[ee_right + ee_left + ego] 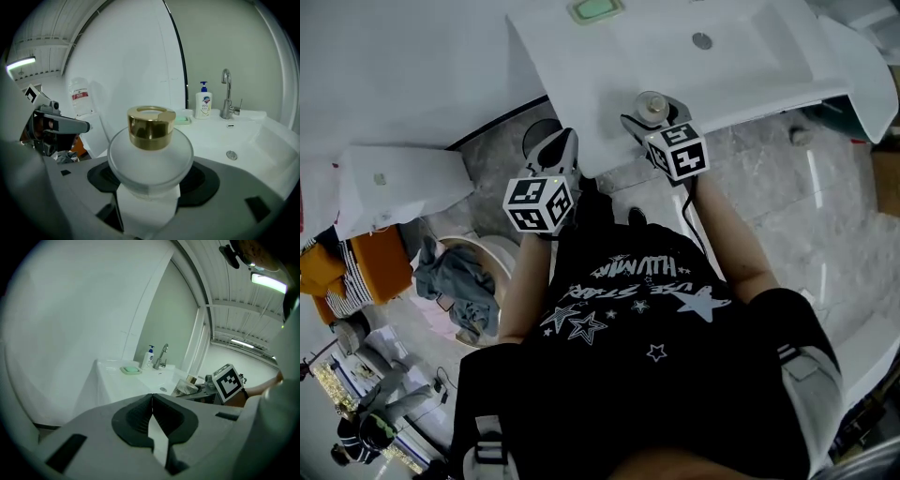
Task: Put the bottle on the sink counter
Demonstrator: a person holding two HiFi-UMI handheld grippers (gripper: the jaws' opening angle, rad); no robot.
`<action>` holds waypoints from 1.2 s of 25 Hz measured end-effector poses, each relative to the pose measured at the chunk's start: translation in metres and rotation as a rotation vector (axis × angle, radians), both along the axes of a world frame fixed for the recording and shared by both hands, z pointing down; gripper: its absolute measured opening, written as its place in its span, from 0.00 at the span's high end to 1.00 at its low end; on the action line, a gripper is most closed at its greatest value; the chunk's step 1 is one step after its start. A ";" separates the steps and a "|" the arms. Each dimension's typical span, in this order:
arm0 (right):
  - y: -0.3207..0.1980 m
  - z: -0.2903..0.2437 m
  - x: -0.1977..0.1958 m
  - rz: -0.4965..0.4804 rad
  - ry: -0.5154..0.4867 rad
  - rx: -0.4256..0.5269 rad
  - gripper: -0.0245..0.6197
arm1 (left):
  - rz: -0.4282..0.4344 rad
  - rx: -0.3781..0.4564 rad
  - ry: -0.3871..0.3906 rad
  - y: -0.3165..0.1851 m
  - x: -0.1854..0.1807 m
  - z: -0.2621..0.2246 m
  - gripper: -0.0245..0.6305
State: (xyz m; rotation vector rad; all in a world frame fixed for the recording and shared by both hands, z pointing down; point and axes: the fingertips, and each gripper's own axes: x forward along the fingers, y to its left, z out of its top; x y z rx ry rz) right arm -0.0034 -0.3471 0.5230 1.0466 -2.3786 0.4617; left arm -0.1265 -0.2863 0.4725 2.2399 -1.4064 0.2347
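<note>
A frosted white bottle with a gold cap stands upright between the jaws of my right gripper, which is shut on it. In the head view this bottle and right gripper hang over the front edge of the white sink counter. My left gripper is to the left, just off the counter's front edge. Its jaws are shut with nothing between them. The left gripper view shows the counter ahead and the right gripper's marker cube.
On the counter are a green soap dish, a soap pump bottle, a faucet and the basin drain. A basket with grey clothes and an orange item lie on the floor at left.
</note>
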 end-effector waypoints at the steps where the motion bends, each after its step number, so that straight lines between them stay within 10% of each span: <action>1: -0.004 0.002 -0.001 0.004 0.006 -0.003 0.46 | 0.007 -0.005 0.001 -0.004 -0.002 0.002 0.95; 30: -0.030 0.049 -0.030 -0.073 0.194 -0.086 0.46 | 0.049 -0.063 0.010 -0.040 -0.012 0.028 0.95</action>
